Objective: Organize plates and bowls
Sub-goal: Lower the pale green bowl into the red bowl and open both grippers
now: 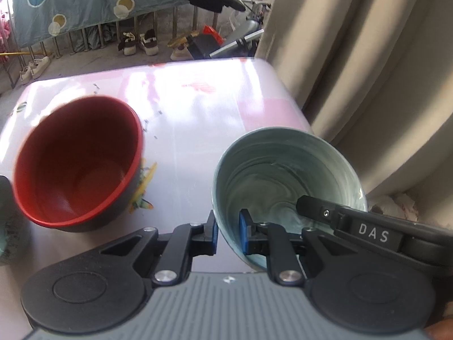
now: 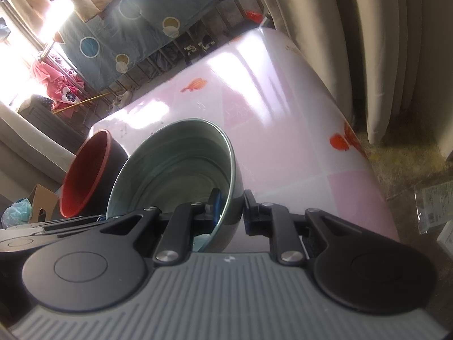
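Left gripper (image 1: 228,228) clamped on near rim of pale green bowl (image 1: 286,170); right gripper (image 2: 230,208) pinching same bowl's opposite rim; red-lined bowl (image 1: 76,161) alongside, over pink table (image 1: 198,99).

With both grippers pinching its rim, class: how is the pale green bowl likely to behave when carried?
The pale green bowl looks glazed and glossy, so probably stiff, breakable and slippery. The left gripper and right gripper each clamp only thin rim, so it may tilt or slip.

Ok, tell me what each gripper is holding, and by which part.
Both grip the pale green glazed bowl by its rim: left gripper at one side, right gripper at another.
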{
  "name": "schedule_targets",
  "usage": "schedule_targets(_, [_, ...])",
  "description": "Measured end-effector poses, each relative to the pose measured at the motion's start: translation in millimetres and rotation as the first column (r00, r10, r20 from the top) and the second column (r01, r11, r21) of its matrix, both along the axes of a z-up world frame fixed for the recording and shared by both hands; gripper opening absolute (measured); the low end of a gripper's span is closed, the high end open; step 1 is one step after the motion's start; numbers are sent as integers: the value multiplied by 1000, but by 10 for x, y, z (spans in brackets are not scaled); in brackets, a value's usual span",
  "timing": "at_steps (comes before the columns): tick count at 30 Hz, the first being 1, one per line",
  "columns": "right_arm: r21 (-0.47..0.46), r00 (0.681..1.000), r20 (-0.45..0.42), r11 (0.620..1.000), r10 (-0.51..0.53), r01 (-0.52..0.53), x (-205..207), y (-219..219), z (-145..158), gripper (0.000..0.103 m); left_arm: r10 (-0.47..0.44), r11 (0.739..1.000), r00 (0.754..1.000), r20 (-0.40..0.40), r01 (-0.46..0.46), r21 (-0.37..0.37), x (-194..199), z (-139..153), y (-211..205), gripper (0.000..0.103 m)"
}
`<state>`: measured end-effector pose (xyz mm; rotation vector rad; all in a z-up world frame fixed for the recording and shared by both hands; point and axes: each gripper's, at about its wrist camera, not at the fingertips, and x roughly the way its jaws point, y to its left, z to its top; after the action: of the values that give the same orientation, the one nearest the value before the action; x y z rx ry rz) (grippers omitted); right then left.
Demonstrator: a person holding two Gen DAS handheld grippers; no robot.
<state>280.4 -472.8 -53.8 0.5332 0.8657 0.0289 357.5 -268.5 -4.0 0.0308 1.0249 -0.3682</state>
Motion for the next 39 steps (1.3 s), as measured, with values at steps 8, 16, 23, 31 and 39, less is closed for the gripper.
schedule_targets(8, [-16,995,65,997,76,-75,284,357,615,15,92,995,994,55,-90,-40,181,560,538,16])
schedule_targets(16, [19,979,67,981,191,-193,838,1077,887,15,213,977,975,64,-213,-15,492,644,1241,16])
schedule_targets(23, [11,968,-34,969,249,-249,1281,1583,648,15,254,967,967,-32,-254,10,796,332,1548,16])
schedule_targets(31, [-39,961,-108,965,253,-259,1494,1762,450,15,231,973,970,-72,-229,31,864,144,1609,17])
schedule_targets(39, [-94,956,-131,957,262,-276,1558,1953,453,15,242,970,960,-138,-244,7,929,86,1660,38])
